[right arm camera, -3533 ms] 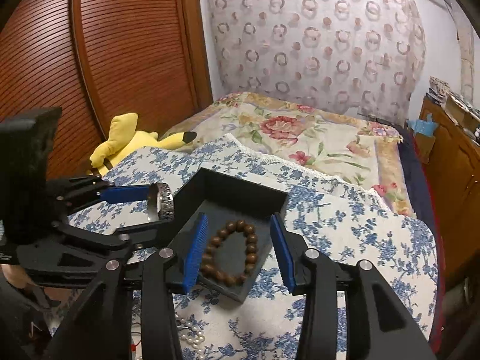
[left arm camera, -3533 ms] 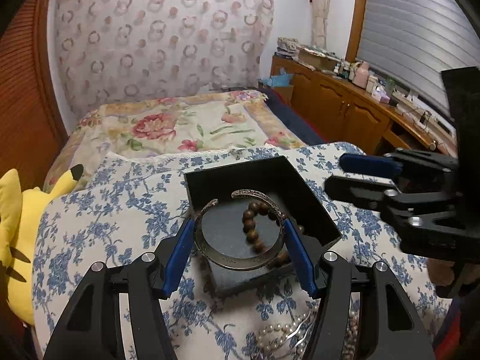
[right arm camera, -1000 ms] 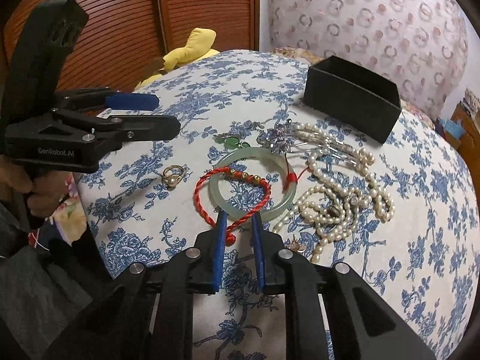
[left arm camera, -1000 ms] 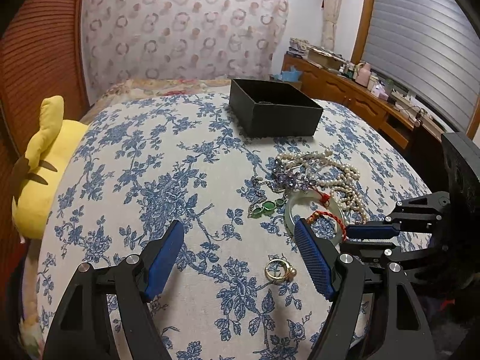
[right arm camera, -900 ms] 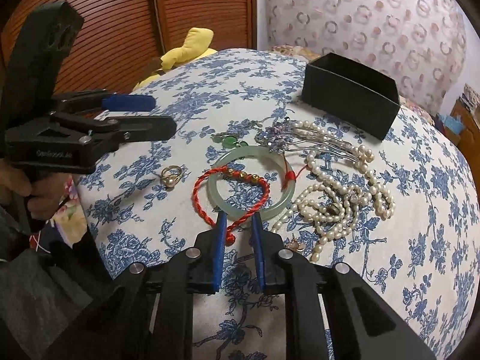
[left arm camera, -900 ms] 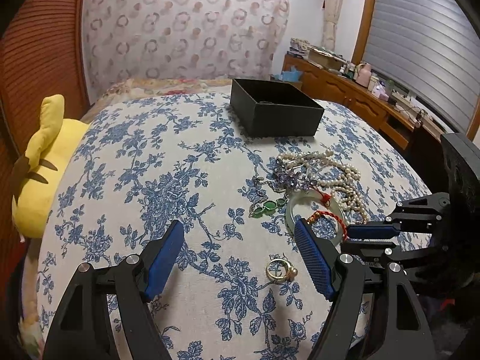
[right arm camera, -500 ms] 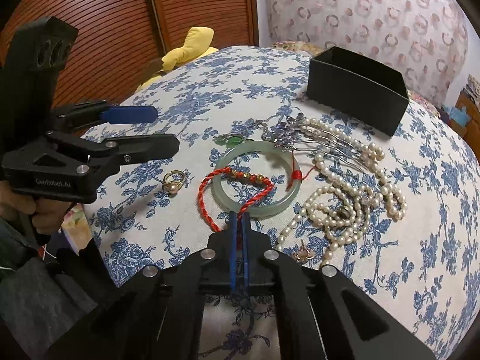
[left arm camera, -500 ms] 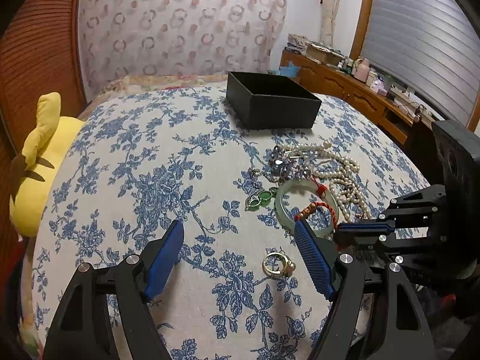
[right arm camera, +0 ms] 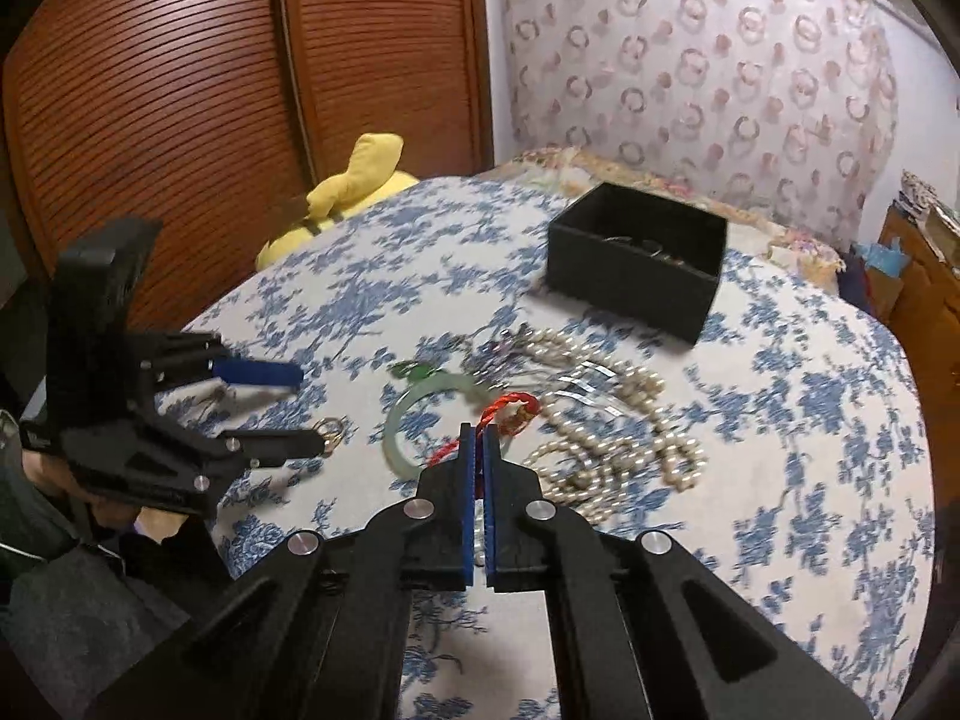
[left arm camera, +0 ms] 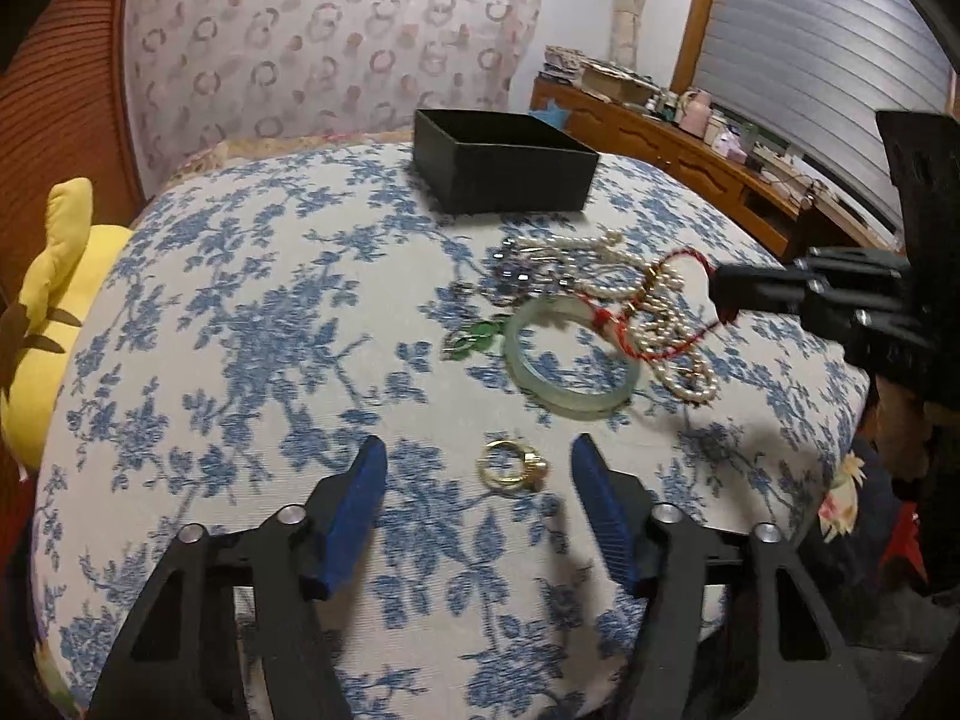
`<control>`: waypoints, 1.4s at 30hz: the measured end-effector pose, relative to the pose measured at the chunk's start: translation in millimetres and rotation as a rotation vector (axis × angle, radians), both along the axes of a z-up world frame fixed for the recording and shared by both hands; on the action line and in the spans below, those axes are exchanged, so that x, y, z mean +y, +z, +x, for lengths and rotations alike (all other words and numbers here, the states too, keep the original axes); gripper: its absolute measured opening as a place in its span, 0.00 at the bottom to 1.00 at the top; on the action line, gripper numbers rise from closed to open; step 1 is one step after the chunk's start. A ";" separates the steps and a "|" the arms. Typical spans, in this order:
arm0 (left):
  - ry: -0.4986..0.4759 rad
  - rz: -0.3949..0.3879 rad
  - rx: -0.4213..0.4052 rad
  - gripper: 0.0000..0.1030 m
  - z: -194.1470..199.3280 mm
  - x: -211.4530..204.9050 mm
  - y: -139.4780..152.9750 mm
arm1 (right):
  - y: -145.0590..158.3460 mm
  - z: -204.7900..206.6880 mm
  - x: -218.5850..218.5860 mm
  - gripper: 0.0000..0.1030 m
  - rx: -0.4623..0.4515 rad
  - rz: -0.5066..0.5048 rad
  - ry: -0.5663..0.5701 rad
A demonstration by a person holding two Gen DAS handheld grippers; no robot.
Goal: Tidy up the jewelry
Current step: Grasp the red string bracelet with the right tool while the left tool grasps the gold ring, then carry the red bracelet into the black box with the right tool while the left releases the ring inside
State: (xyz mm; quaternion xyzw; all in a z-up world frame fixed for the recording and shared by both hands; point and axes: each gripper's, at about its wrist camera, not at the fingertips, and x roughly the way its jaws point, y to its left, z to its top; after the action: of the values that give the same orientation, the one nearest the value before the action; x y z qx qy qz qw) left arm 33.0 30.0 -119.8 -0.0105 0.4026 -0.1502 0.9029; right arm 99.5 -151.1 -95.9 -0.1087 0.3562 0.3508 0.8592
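My right gripper [right arm camera: 479,432] is shut on a red cord bracelet [right arm camera: 509,410] and holds it lifted above the table; the bracelet [left arm camera: 660,306] hangs from that gripper [left arm camera: 723,303] in the left wrist view. My left gripper [left arm camera: 474,468] is open, low over the cloth, with a gold ring [left arm camera: 513,468] between its fingers. A pale green jade bangle [left arm camera: 567,360], a pearl necklace [right arm camera: 612,420] and a green pendant [left arm camera: 474,339] lie on the cloth. The black box [right arm camera: 639,261] stands behind them with bracelets inside.
The round table has a blue floral cloth [left arm camera: 252,324]. A yellow plush toy [right arm camera: 354,180] sits at its left edge. A wooden louvred wardrobe [right arm camera: 180,90] stands behind, and a wooden sideboard [left arm camera: 678,144] with clutter runs along the right wall.
My right gripper closed on the red cord bracelet and lifted it off the jade bangle. My left gripper moved forward and right until the gold ring lay between its fingers.
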 end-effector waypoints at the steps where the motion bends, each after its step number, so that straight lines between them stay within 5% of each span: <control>1: -0.009 0.001 0.000 0.54 0.4 -3.0 0.1 | 0.7 0.8 -1.4 0.03 -0.003 0.003 -0.003; 7: -0.035 0.026 -0.002 0.47 3.5 -16.2 -4.8 | 2.9 7.0 -10.7 0.03 -0.010 0.018 -0.029; 12: -0.027 0.051 -0.008 0.24 3.2 -16.8 -4.3 | 6.2 7.7 -13.3 0.03 -0.023 0.021 -0.030; 25: 0.006 0.011 -0.075 0.23 26.1 -7.2 27.4 | 30.7 34.5 -22.5 0.03 -0.092 0.035 -0.065; 34: 0.006 0.011 -0.163 0.23 68.2 -13.8 64.4 | 54.4 85.0 -25.8 0.03 -0.159 0.028 -0.113; 42: 0.015 0.019 -0.188 0.23 106.4 -21.8 79.9 | 51.4 136.0 -13.8 0.03 -0.128 0.042 -0.130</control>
State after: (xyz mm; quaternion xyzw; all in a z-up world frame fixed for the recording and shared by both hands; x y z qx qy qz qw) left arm 139.5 8.2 -39.9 0.0090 0.3175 -0.1401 0.9378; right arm 235.5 -165.0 -44.5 -0.0896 0.2995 0.2941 0.9032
